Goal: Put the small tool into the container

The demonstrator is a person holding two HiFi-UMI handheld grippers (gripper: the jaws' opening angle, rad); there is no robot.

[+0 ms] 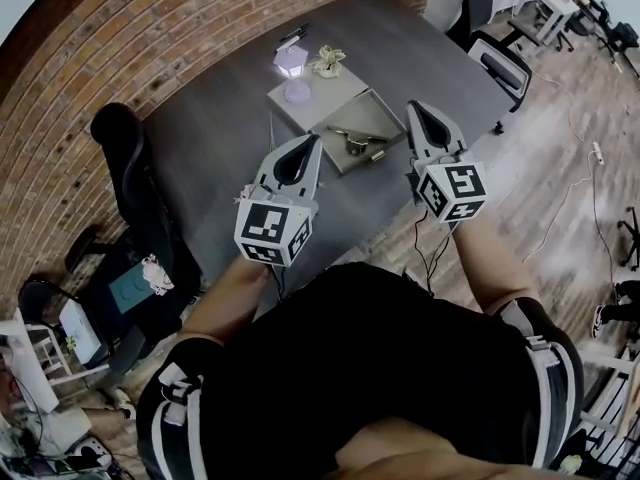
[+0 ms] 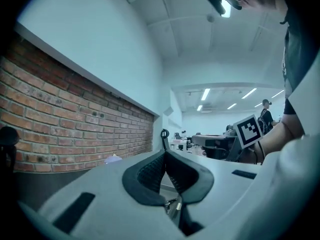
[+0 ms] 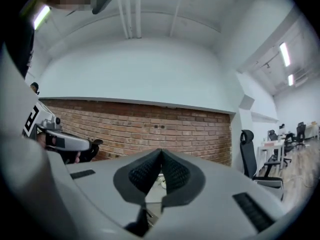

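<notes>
Both grippers are clenched on nothing: your left gripper [image 1: 316, 141] and right gripper [image 1: 412, 106] hover level, the small tool [image 1: 352, 138] lies in the grey container [image 1: 386, 116] (placing looks finished), so just withdraw.

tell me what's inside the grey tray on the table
A small metal tool lies in the grey tray, alone as far as visible. The right gripper covers the tray's right edge, so that strip cannot be checked.
</notes>
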